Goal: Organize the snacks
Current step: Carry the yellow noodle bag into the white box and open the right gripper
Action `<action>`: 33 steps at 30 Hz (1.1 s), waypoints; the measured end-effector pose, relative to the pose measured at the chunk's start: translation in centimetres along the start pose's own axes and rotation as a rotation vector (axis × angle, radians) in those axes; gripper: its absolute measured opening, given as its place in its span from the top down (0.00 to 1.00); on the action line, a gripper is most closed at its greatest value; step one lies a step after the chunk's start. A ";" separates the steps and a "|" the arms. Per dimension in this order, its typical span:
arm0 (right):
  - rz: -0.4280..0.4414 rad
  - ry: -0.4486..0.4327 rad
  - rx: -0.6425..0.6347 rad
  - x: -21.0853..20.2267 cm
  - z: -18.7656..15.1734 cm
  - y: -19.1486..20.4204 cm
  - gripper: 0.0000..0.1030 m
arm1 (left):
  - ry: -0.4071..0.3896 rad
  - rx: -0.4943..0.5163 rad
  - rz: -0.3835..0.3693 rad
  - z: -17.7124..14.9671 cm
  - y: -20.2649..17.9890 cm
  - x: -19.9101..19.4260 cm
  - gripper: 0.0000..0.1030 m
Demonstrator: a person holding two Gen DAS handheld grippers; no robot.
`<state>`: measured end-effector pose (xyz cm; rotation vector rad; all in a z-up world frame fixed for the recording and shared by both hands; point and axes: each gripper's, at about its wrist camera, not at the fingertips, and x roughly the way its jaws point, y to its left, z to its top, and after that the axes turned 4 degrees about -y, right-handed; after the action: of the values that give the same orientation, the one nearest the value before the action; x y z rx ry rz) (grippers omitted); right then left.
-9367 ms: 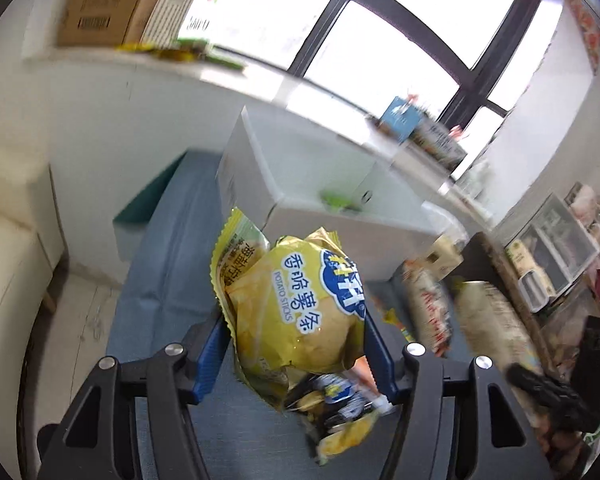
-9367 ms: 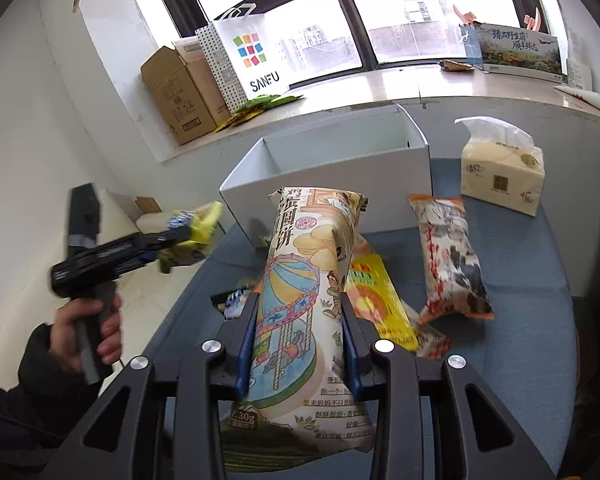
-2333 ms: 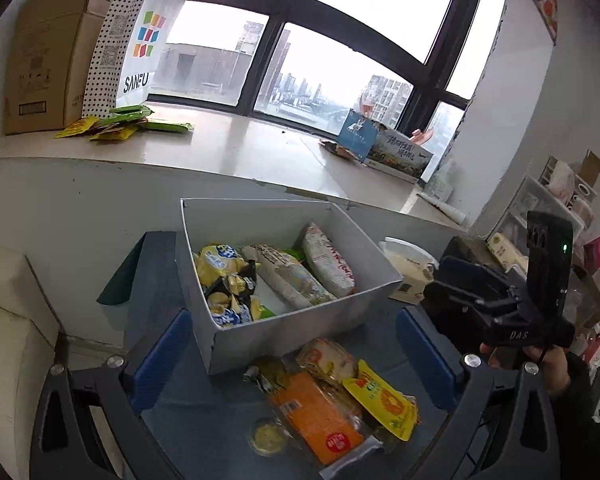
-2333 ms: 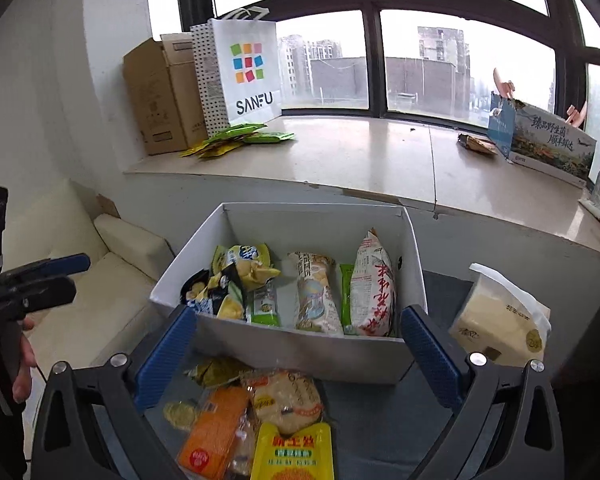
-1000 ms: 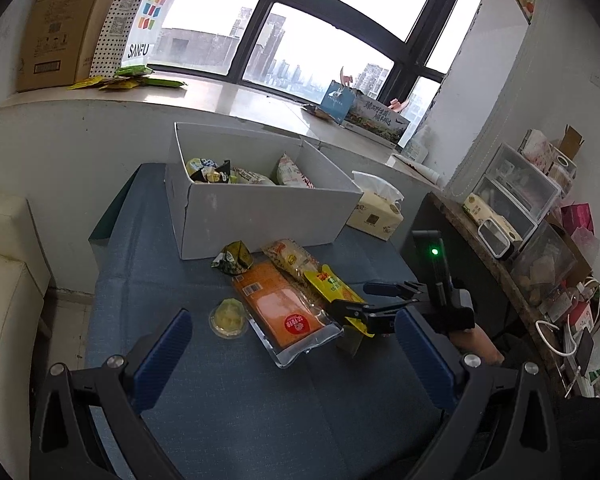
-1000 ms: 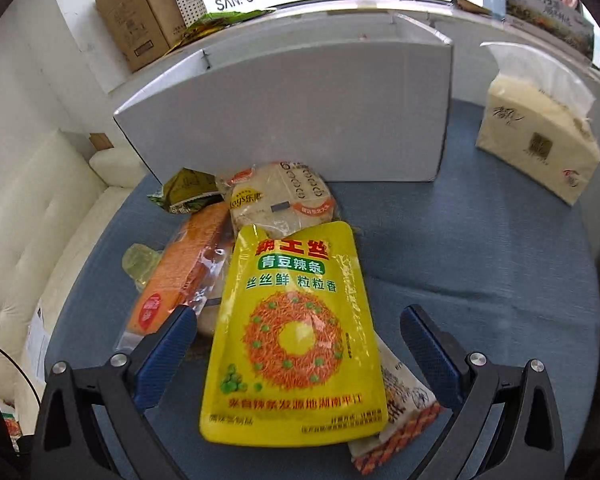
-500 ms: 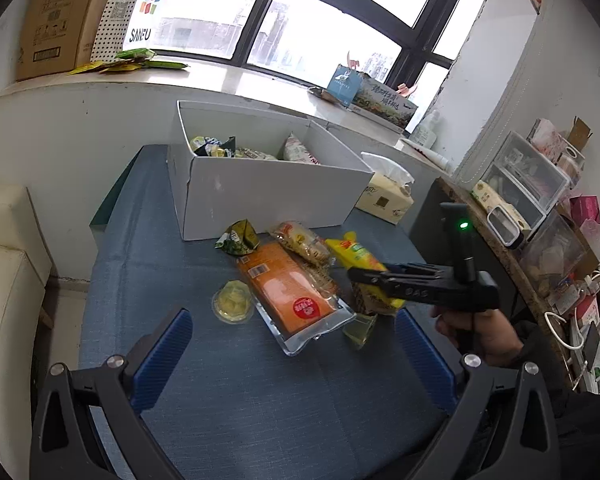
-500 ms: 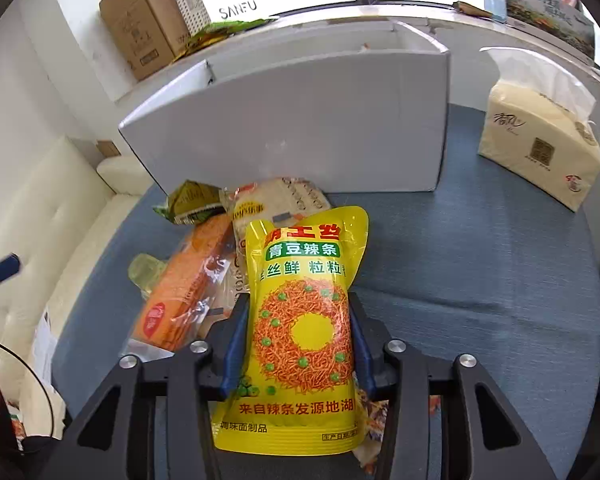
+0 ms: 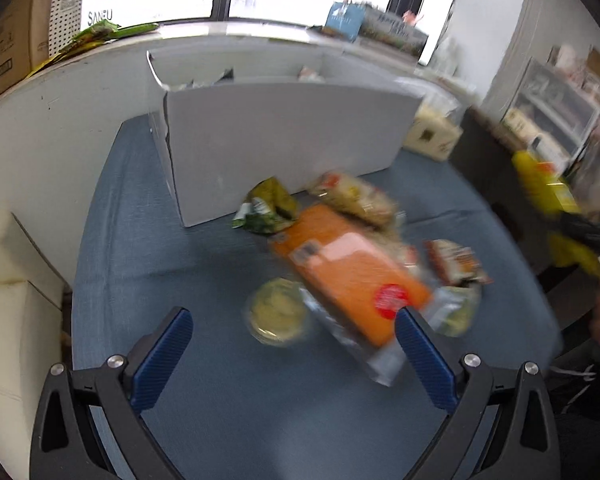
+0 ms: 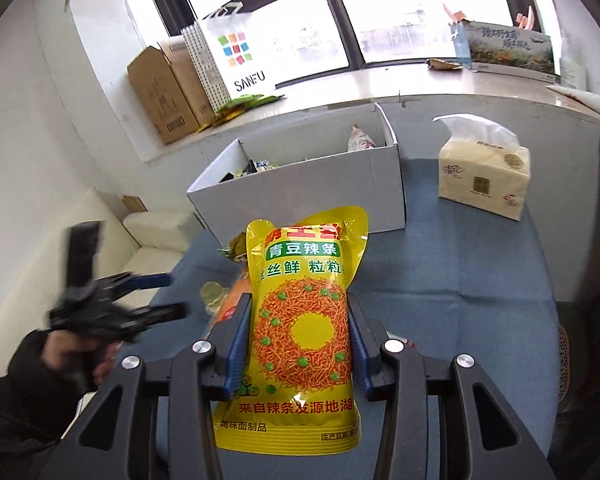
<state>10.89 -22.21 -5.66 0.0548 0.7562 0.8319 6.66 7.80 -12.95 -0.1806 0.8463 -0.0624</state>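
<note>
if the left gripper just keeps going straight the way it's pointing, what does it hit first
Probably the orange snack pack and the round yellowish cup beside it. They lie ahead of the open left gripper, before the white box. Blur leaves depth uncertain.

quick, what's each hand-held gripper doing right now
Left hand-held gripper: open, holding nothing.
Right hand-held gripper: shut on the yellow snack pouch.

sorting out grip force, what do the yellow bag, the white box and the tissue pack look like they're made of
Yellow bag: glossy plastic film, likely; it creases and shines where the right gripper clamps it.
White box: matte white cardboard, seemingly; thin flat walls with folded corners.
Tissue pack: soft printed plastic wrap, probably, with a white paper tissue poking out on top.
</note>
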 end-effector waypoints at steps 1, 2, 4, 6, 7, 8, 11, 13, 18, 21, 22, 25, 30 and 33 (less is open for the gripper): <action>-0.001 -0.002 0.000 -0.4 -0.3 0.1 0.55 | 0.012 0.011 0.006 0.1 0.2 0.7 0.06; 0.001 0.000 -0.003 -0.6 -0.4 0.3 0.55 | 0.022 0.018 0.008 0.1 0.3 1.3 0.13; -0.002 0.001 -0.005 -0.7 -0.7 0.4 0.55 | 0.049 0.033 0.004 -0.1 0.5 2.3 0.37; -0.004 0.008 -0.003 -0.7 -0.8 0.3 0.55 | 0.066 0.052 0.020 -0.4 0.5 2.8 0.63; -0.005 0.008 0.001 -0.7 -0.9 0.3 0.55 | 0.059 0.051 0.021 -0.5 0.5 2.7 0.63; -0.003 0.010 0.004 -0.6 -1.0 0.3 0.55 | 0.055 0.052 0.024 -0.5 0.5 2.6 0.64; -0.002 0.017 0.005 -0.4 -1.3 0.3 0.55 | 0.033 0.047 0.034 -0.8 0.6 1.7 0.64; 0.001 0.016 0.000 -0.3 -1.3 0.5 0.55 | 0.006 0.032 0.035 -1.1 1.0 0.7 0.64; 0.010 0.012 -0.011 0.3 -1.0 0.8 0.55 | -0.107 -0.010 0.020 -0.6 2.2 -3.8 0.64; 0.010 -0.005 -0.020 0.7 0.0 1.0 0.55 | -0.194 -0.024 -0.012 1.1 2.2 -6.6 0.64; 0.015 -0.015 -0.026 0.8 0.6 1.1 0.55 | -0.221 -0.026 -0.024 1.8 2.1 -7.3 0.64; 0.011 -0.045 -0.054 1.3 3.1 1.5 0.55 | -0.301 -0.025 -0.058 4.9 1.8 -9.0 0.64; 0.007 -0.092 -0.056 3.6 9.0 1.5 0.55 | -0.382 -0.031 -0.058 11.3 1.4 -8.5 0.64; -0.025 -0.092 -0.037 6.0 12.6 1.2 0.55 | -0.390 -0.034 -0.040 15.0 1.3 -7.0 0.64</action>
<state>20.62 -14.25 0.52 0.0505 0.6538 0.8142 13.26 11.97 1.67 -0.2328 0.4552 -0.0483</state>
